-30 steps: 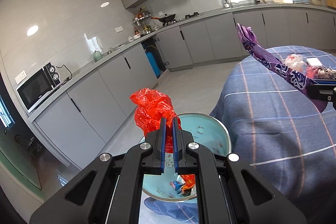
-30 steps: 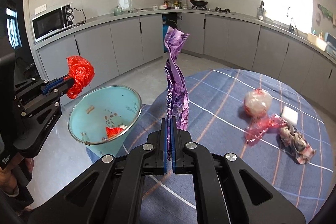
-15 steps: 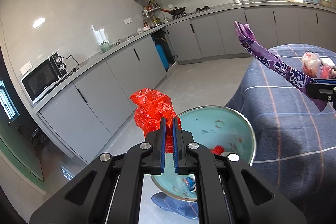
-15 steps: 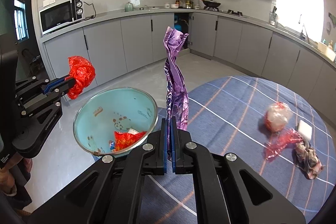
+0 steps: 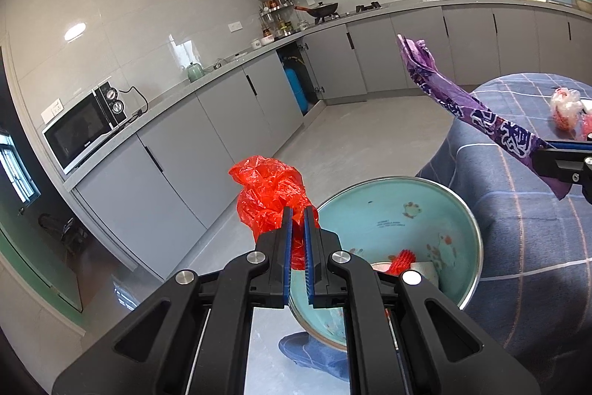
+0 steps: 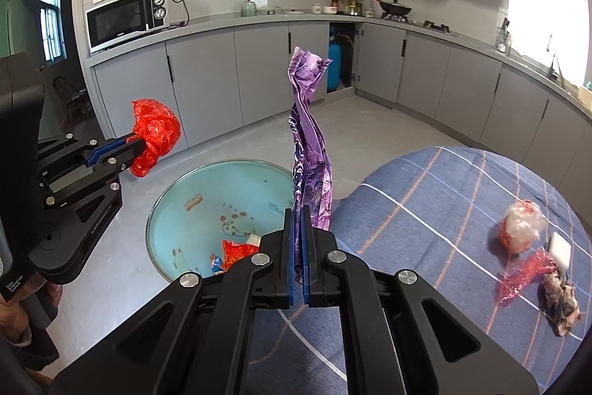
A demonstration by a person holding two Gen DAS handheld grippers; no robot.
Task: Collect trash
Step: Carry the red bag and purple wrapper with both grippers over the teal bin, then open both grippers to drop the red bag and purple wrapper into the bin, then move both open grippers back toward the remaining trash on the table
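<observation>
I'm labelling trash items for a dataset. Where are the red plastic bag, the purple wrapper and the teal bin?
red plastic bag [image 5: 270, 195]: left wrist view, crumpled bulk above the jaws.
purple wrapper [image 6: 309, 150]: right wrist view, twisted middle.
teal bin [image 6: 222, 187]: right wrist view, bare inner wall.

- The left gripper [image 6: 137, 146]: raised lettering runs along the side of its black body, too blurred to read.
- Its handle at the lower left edge carries a white label; "System" is about all that reads.
- Microwave [image 6: 124, 19]: a small brand word on the door, too small to read.
- Trash bin [image 6: 207, 184]: an orange printed mark and a small dark line of print on the inner wall, both illegible.
- Purple wrapper [image 5: 477, 110]: white patterned characters, not legible.
</observation>
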